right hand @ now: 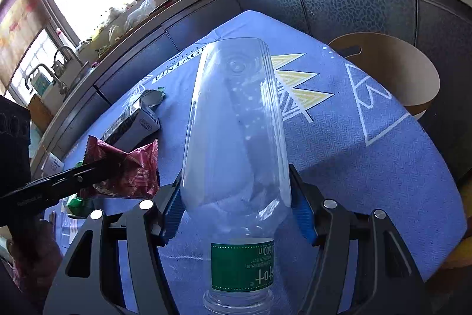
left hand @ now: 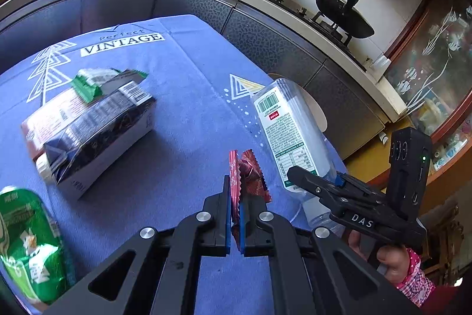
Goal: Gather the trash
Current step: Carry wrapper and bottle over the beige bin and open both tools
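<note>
Pinching a red wrapper (left hand: 250,176) at lower centre, the left gripper (left hand: 235,222) is clamped tight; the right gripper (right hand: 236,214) grasps a clear plastic bottle (right hand: 236,123) mid-frame above the blue tablecloth (right hand: 368,152).

Tablecloth (left hand: 183,120) centre open; carton (left hand: 97,135) far side, green bag (left hand: 32,244) near edge block.

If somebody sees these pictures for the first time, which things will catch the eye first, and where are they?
First comes the clear plastic bottle, empty, clamped between the blue pads of the right gripper above the blue tablecloth. Next is the crumpled red wrapper, pinched in the shut left gripper just beside the bottle. On the cloth behind lie a dark carton and, at the near left edge, a green bag.
</note>
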Motion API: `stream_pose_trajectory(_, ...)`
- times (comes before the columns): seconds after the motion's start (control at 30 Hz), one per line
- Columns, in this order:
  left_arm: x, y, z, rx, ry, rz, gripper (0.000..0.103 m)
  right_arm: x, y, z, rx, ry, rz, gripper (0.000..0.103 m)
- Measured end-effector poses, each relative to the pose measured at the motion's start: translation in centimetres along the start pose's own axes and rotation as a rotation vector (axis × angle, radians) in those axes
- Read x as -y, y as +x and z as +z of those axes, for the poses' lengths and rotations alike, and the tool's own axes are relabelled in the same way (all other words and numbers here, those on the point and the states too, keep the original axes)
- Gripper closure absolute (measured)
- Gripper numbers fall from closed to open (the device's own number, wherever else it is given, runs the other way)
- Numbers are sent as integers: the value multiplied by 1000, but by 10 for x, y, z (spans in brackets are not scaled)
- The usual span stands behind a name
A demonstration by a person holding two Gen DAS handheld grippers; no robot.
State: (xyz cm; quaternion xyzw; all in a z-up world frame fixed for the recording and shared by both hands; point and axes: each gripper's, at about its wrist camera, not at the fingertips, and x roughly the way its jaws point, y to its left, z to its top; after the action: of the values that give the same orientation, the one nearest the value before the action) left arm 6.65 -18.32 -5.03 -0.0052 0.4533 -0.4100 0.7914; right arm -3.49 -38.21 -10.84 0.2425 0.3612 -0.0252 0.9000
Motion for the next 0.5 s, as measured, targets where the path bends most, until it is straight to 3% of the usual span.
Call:
stream_pose_trajectory(0.23,39,32,42,-13,77,-19,99,47,-5,35,16,121,51,41)
stream_pose_trajectory(0.5,106,109,118,-54,199,-67,99,152,-9,102,-63,385,66,41)
